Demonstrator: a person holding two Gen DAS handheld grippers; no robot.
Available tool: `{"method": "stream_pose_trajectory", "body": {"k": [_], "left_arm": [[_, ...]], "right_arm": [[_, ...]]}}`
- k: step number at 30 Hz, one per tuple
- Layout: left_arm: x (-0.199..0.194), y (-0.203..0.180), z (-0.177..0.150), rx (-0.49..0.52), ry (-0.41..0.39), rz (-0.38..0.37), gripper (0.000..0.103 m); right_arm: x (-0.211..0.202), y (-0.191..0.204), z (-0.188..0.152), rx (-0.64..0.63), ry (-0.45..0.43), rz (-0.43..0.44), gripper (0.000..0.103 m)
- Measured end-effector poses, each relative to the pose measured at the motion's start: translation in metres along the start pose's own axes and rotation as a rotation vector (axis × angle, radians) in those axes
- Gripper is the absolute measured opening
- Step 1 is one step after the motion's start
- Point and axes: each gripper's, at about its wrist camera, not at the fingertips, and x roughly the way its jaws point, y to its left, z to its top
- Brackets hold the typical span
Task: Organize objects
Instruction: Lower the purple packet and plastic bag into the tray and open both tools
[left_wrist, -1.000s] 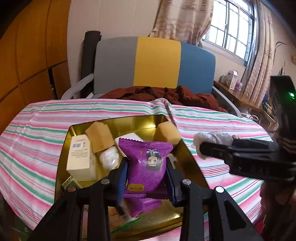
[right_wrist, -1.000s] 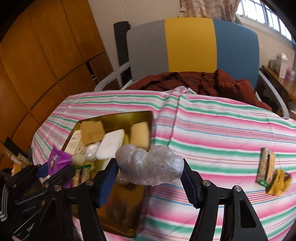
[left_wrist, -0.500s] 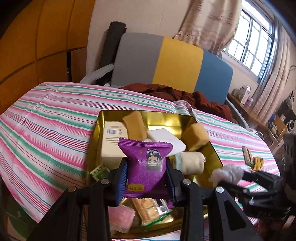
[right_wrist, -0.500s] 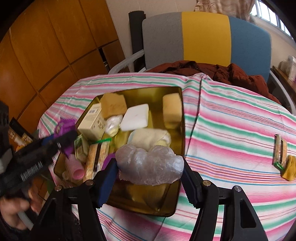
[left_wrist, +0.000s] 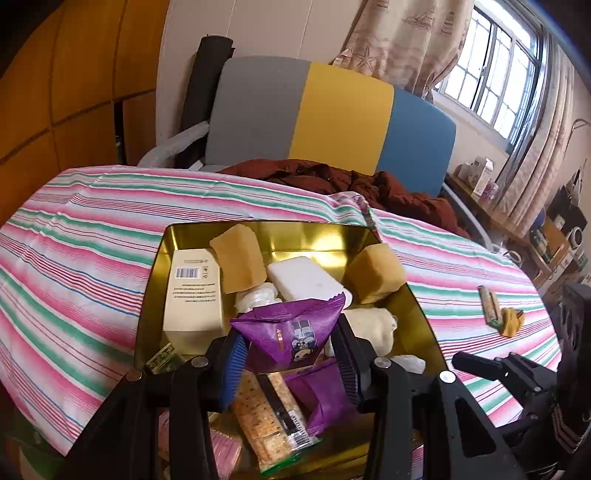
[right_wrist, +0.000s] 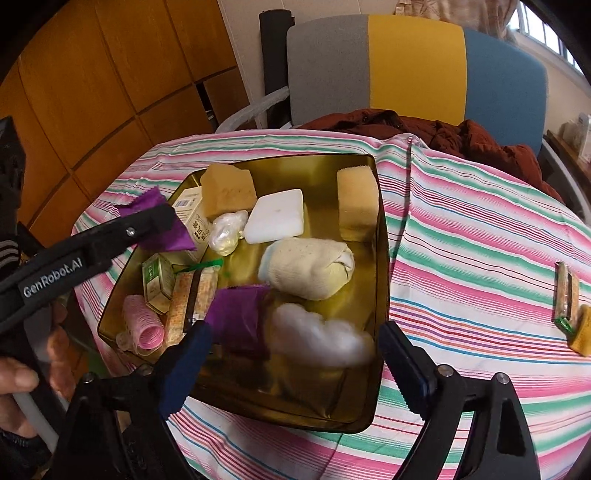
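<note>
A gold tin tray (left_wrist: 421, 310) (right_wrist: 380, 258) on the striped table holds sponges, a white soap bar, a cream box, a rolled sock, crackers, a pink roller and a purple packet. My left gripper (left_wrist: 290, 352) stands wider over the tray's near end; a purple snack packet (left_wrist: 291, 332) sits tilted between its blue pads, looking loose. It also shows in the right wrist view (right_wrist: 159, 221). My right gripper (right_wrist: 291, 354) is open; the clear plastic bundle (right_wrist: 317, 334), blurred, is below it inside the tray's near end.
A cracker pack (right_wrist: 565, 291) and a yellow item (right_wrist: 581, 330) lie on the tablecloth at the right. A grey, yellow and blue chair (left_wrist: 332, 114) with a dark red jacket (left_wrist: 351, 181) stands behind the table. Wooden panels are on the left.
My right gripper opened and let go of the plastic bundle, which dropped into the tray. The purple packet tilted in my left gripper as its jaws widened.
</note>
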Motion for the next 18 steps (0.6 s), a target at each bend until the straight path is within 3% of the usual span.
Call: {"method": "stream_pose_trajectory", "body": {"k": [7, 18], "left_arm": [[-0.008, -0.003, -0.009, 0.010, -0.009, 0.053, 0.047], [-0.028, -0.016, -0.016, 0.051, -0.047, 0.047, 0.049]], "right_arm": [[0.000, 0.003, -0.003, 0.000, -0.013, -0.032, 0.095], [-0.017, 0.007, -0.001, 0.001, -0.071, -0.085, 0.103]]}}
